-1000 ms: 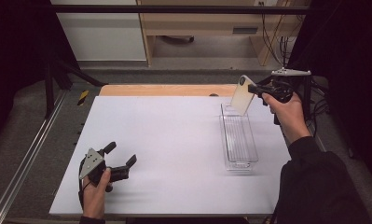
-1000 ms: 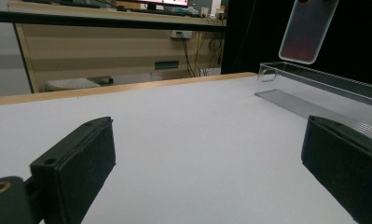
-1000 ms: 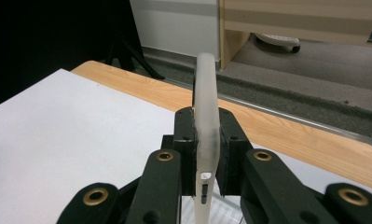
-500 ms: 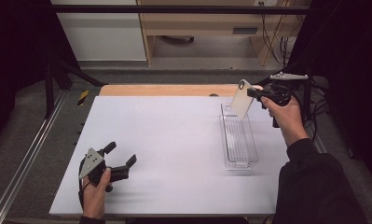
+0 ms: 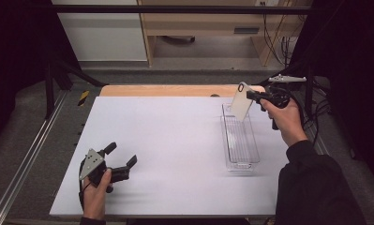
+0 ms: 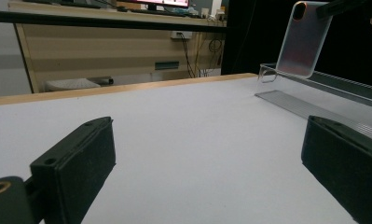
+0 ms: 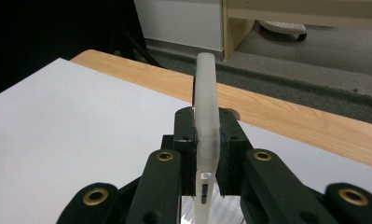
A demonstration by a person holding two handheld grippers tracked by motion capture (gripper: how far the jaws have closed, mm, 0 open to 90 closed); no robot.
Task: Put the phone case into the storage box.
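Jaws clamped tight on the right gripper point(image 5: 256, 97), and what a clean grip: both pads press on the edge of a frosted phone case point(image 5: 241, 101), seen edge-on in the right gripper view point(image 7: 206, 135) with its side buttons just below the pads. From the high view the case hangs tilted in the air, its camera cutout up top, its lower corner over the far end of a clear tray point(image 5: 241, 159). The right hand point(image 5: 285, 119) grips the handle from the table's right side, dark sleeve point(image 5: 316, 187) trailing down to the bottom edge.

Over to the near left corner: the left gripper point(image 5: 121, 161) sits low over the white table point(image 5: 166, 140), jaws spread wide with nothing between them. Its own view confirms it, two black pads point(image 6: 76, 172) far apart with bare tabletop in the gap. That same view catches the case point(image 6: 302, 39) aloft at upper right, hovering just above the tray's near wall point(image 6: 323, 81).

Well apart, these two grippers, almost the whole table between them. Beyond the far wooden edge point(image 5: 175, 90), a beige cabinet point(image 5: 213, 23) stands behind.
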